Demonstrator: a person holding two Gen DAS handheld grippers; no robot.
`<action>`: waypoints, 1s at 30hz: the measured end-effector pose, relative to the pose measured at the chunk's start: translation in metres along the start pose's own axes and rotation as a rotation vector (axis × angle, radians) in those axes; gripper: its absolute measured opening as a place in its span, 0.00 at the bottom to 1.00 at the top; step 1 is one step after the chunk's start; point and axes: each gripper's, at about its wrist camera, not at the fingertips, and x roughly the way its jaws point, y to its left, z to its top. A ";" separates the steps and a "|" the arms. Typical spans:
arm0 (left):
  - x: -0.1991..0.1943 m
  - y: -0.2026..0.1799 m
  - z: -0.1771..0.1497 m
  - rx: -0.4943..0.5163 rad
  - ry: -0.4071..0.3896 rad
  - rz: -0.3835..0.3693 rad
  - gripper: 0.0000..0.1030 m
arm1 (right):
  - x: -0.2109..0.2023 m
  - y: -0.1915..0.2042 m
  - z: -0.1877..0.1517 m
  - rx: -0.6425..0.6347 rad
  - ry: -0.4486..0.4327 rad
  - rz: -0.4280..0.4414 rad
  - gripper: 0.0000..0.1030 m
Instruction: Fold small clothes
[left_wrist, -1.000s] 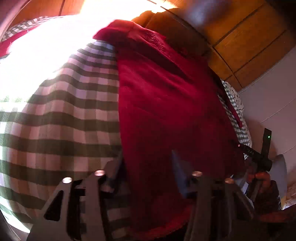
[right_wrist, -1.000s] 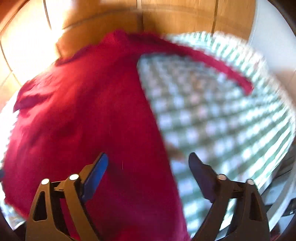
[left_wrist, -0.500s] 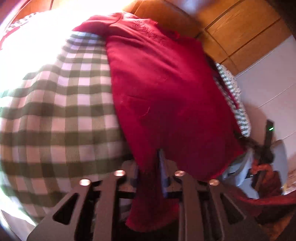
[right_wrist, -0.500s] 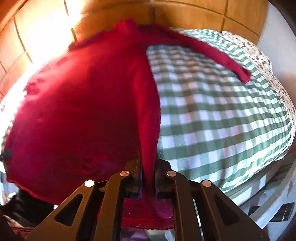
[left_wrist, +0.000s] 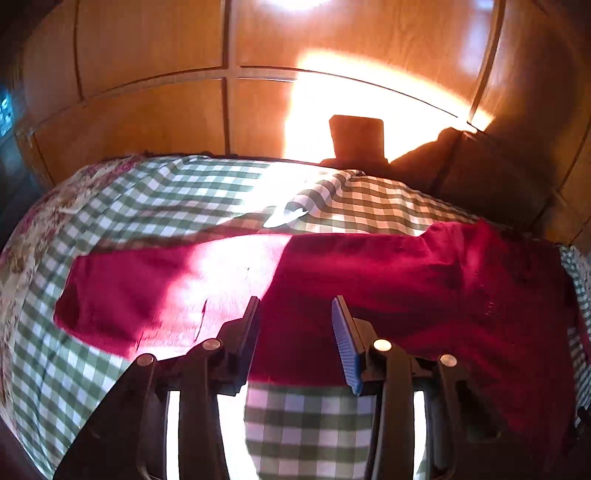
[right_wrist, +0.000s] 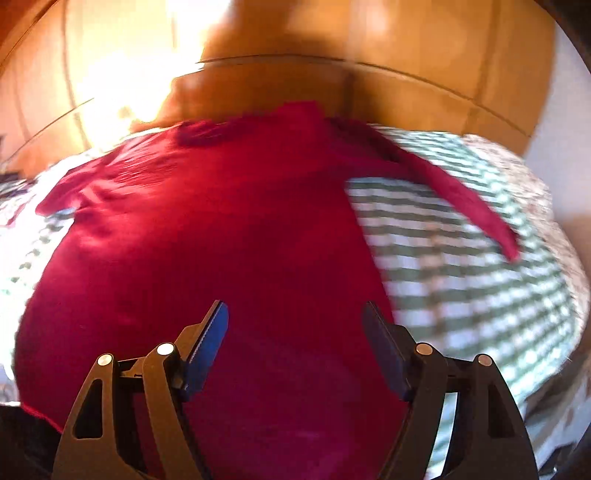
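Note:
A dark red long-sleeved garment (left_wrist: 369, 280) lies spread on the green-checked cover (left_wrist: 303, 424) of a bed. In the left wrist view one sleeve (left_wrist: 122, 295) stretches flat to the left. My left gripper (left_wrist: 295, 314) hovers above the sleeve's lower edge, its jaws opening, with nothing pinched between them. In the right wrist view the garment's body (right_wrist: 221, 240) fills the middle and the other sleeve (right_wrist: 461, 195) runs off to the right. My right gripper (right_wrist: 295, 317) stands over the red cloth, its jaws opening wide, no fabric between the pads.
Wooden wall panels (left_wrist: 147, 110) rise behind the bed, with a bright patch of sunlight (left_wrist: 351, 103) on them. A floral quilt (left_wrist: 22, 240) shows at the bed's left edge. A white wall (right_wrist: 565, 129) lies to the right.
Both grippers pinched the garment's edge half a second ago and have since let go and opened. The left gripper swung round and up, now facing the spread left sleeve.

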 end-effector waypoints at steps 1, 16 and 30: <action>0.011 -0.011 0.006 0.034 0.007 0.023 0.36 | 0.008 0.012 0.002 -0.012 0.012 0.022 0.72; 0.057 -0.016 -0.002 -0.128 0.033 0.235 0.40 | 0.022 -0.046 0.018 0.151 -0.005 0.028 0.74; 0.009 -0.236 -0.081 0.197 -0.008 -0.171 0.67 | 0.079 -0.247 0.045 0.250 0.029 -0.629 0.66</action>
